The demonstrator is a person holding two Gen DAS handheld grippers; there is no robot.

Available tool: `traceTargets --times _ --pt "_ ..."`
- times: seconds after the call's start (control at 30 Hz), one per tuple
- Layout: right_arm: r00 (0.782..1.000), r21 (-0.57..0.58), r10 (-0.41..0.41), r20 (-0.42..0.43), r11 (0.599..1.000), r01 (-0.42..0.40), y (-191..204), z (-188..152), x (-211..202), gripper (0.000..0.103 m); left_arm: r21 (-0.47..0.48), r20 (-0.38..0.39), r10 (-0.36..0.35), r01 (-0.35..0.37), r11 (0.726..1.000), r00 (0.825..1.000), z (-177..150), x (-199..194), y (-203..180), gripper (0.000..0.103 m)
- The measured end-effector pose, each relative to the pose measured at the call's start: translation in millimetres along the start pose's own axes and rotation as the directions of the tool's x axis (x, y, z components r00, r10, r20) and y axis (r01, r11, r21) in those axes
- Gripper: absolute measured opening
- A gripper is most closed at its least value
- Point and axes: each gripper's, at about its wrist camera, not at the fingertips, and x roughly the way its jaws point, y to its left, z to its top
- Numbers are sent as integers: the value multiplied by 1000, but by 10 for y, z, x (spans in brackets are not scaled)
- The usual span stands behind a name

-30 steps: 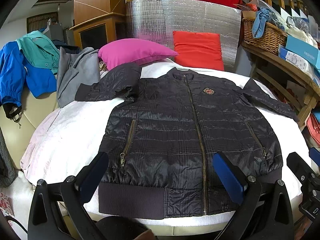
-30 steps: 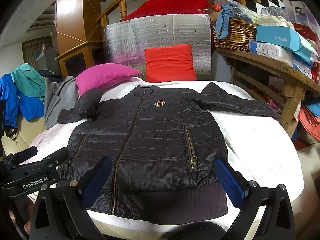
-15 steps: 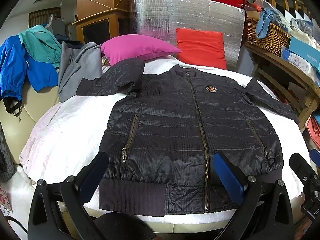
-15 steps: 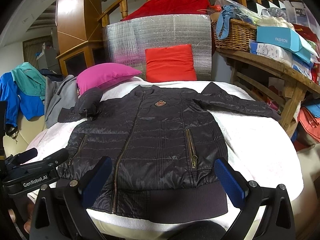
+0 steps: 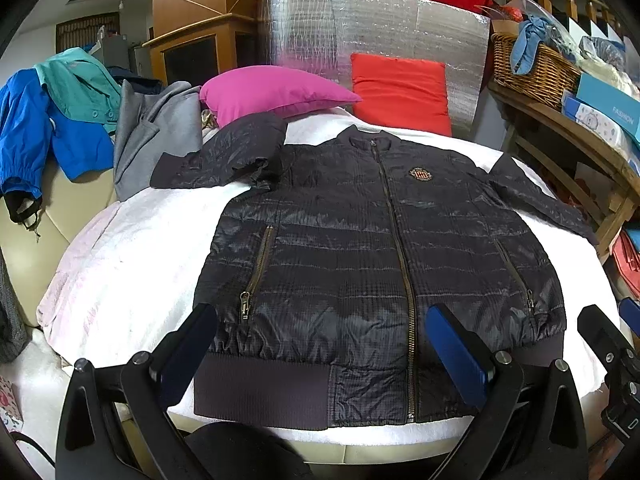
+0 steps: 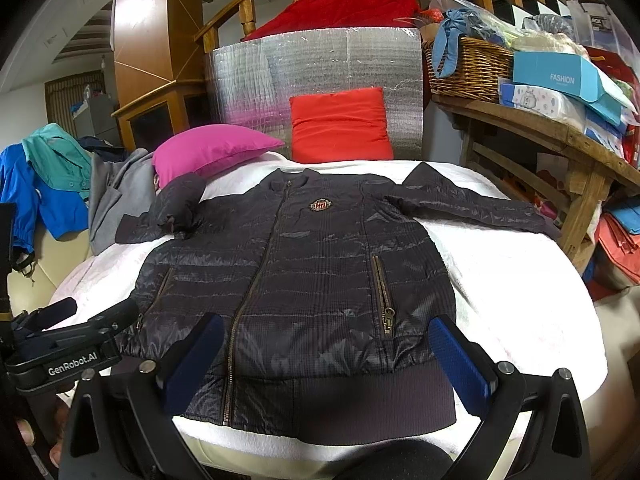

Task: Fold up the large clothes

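Clearly no fold is begun yet: the dark quilted jacket (image 5: 372, 264) lies front-up and zipped across the middle of the frame on the white bed cover (image 5: 132, 248). Left gripper (image 5: 320, 344) and right gripper (image 6: 326, 354) both hover over the hem at the bottom, jaws wide and empty. A good start is probably the sleeves: the bunched sleeve (image 5: 224, 160) at upper left wants smoothing first, then the straight sleeve (image 6: 472, 210) at right folds inward.
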Motion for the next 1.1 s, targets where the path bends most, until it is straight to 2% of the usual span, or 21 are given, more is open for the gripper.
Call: traceTargets --times 1.1 --pt "998 7 -5 -56 1000 5 -22 -72 122 103 12 -26 -3 3 1000 1000 -76 85 -56 103"
